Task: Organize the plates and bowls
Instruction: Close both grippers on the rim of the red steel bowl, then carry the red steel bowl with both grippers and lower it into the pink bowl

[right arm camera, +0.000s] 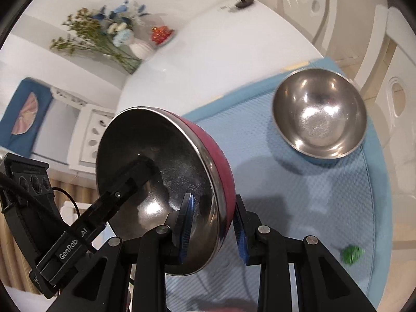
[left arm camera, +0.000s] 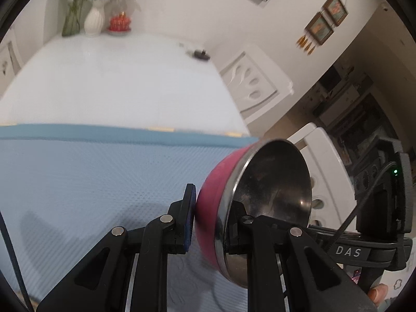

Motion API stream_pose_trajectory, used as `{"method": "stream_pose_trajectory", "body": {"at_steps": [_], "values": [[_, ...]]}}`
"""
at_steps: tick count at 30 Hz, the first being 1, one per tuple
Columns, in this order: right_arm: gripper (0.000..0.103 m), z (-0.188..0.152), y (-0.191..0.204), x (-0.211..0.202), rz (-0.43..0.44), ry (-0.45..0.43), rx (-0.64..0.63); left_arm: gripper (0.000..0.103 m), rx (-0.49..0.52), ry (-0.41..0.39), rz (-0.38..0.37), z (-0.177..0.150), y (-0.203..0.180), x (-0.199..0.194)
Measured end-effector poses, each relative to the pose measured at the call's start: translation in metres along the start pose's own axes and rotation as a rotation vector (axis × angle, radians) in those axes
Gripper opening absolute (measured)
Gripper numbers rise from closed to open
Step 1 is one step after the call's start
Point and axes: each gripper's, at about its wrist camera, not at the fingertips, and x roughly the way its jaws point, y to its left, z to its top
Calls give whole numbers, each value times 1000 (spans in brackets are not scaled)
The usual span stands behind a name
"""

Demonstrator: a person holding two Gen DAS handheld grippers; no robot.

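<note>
A steel bowl with a pink outside (left arm camera: pixel 273 189) hangs tipped on its edge above the blue mat (left arm camera: pixel 91 182). My left gripper (left arm camera: pixel 212 221) is shut on its rim, one pad on the pink wall and one inside. In the right wrist view the same pink bowl (right arm camera: pixel 182 156) has my right gripper (right arm camera: pixel 213 227) shut on the opposite rim. The left gripper's fingers (right arm camera: pixel 135 174) reach into it from the left. A second steel bowl with a blue outside (right arm camera: pixel 319 114) sits upright at the mat's far right corner.
A small green object (right arm camera: pixel 351 254) lies on the mat near its right edge. Beyond the mat the white table (left arm camera: pixel 117 78) carries a vase of flowers (left arm camera: pixel 95 18), a red item (left arm camera: pixel 119 22) and a small dark object (left arm camera: pixel 201 54). White chairs (left arm camera: pixel 254 83) stand beside the table.
</note>
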Motion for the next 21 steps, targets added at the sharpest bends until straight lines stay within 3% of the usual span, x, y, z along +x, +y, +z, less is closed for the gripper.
{"method": "stream_pose_trajectory", "body": {"at_steps": [10, 21], "values": [[28, -47, 33, -62, 80, -52, -15, 14, 1, -133, 40, -30, -45, -87], [28, -90, 59, -107, 78, -91, -70, 14, -22, -201, 69, -67, -70, -145]]}}
